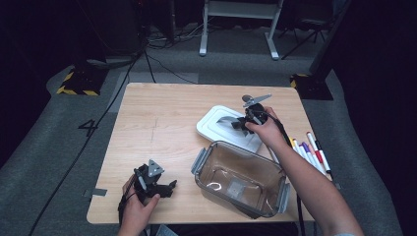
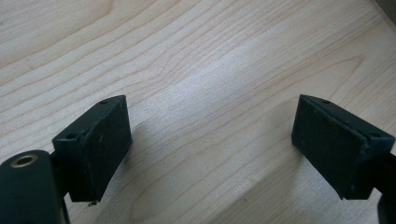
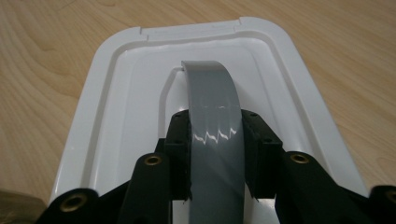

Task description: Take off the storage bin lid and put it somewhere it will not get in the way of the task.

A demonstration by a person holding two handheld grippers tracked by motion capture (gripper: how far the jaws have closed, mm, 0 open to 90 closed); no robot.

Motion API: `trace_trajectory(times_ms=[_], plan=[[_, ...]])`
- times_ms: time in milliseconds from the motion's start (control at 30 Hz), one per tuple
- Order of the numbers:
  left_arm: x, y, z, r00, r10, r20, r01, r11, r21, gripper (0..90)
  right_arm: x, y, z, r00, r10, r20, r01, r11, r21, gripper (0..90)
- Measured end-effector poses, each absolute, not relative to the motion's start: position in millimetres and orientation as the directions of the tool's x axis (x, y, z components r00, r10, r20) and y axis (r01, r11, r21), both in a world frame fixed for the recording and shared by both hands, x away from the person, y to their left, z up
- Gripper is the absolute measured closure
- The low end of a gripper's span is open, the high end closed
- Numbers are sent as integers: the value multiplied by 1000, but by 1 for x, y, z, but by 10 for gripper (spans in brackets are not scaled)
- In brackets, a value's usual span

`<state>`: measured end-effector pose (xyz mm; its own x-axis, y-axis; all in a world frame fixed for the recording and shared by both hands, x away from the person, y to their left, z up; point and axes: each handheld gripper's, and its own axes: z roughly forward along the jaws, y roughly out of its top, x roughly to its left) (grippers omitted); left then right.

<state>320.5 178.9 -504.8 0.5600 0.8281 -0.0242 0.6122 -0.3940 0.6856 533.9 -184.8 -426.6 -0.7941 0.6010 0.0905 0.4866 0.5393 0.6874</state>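
A white container lid (image 1: 223, 129) is seen lying flat on the wooden table (image 1: 157, 123), toward the right half of its middle, just beyond a clear plastic container (image 1: 241, 178) that stands open side up near the front edge. The lid is rectangular with rounded corners; in the high view its long axis runs from the upper left toward the lower right, where it is partly hidden behind the container's rim. One lid and one container are counted.

A grey strip of tape (image 3: 215, 130) is fixed to the lid's top and arches up from it as a handle. In the right gripper view the strip runs along the lid's long axis, away from the camera, its far end stuck down near the lid's (image 3: 116, 93) middle. The right gripper (image 3: 215, 140) is clamped on this strip, one black jaw pressed against each edge. In the high view the same gripper (image 1: 246, 120) is held over the lid by the person's right hand.

The left gripper (image 1: 169, 188) is held near the table's front left corner, well apart from the lid. In the left gripper view its jaws (image 2: 210, 140) stand wide apart with bare wood between them.

Along the table's right edge several marker pens (image 1: 310, 152) are laid side by side; about five can be counted, though the forearm hides part of the row.
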Motion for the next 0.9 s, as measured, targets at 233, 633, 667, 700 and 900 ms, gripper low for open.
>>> trace_trajectory(times_ms=[233, 633, 667, 700, 900], plan=[[320, 179, -505, 560, 828, -24, 612, -394, 685, 124, 533, -186, -437, -828, 547, 121, 472, 564, 678, 674], [321, 179, -505, 558, 829, -24, 613, -393, 685, 121, 530, -182, -464, -854, 504, 130, 456, 604, 653, 672], [321, 179, -505, 558, 829, -24, 613, -393, 685, 121, 530, -182, -465, -854, 504, 129, 457, 608, 649, 672], [321, 179, -505, 559, 829, -25, 613, -393, 686, 121, 530, -182, -466, -857, 501, 123, 452, 614, 647, 671], [321, 179, -505, 558, 829, -24, 614, -393, 685, 121, 527, -189, -457, -857, 508, 89, 426, 599, 679, 586]])
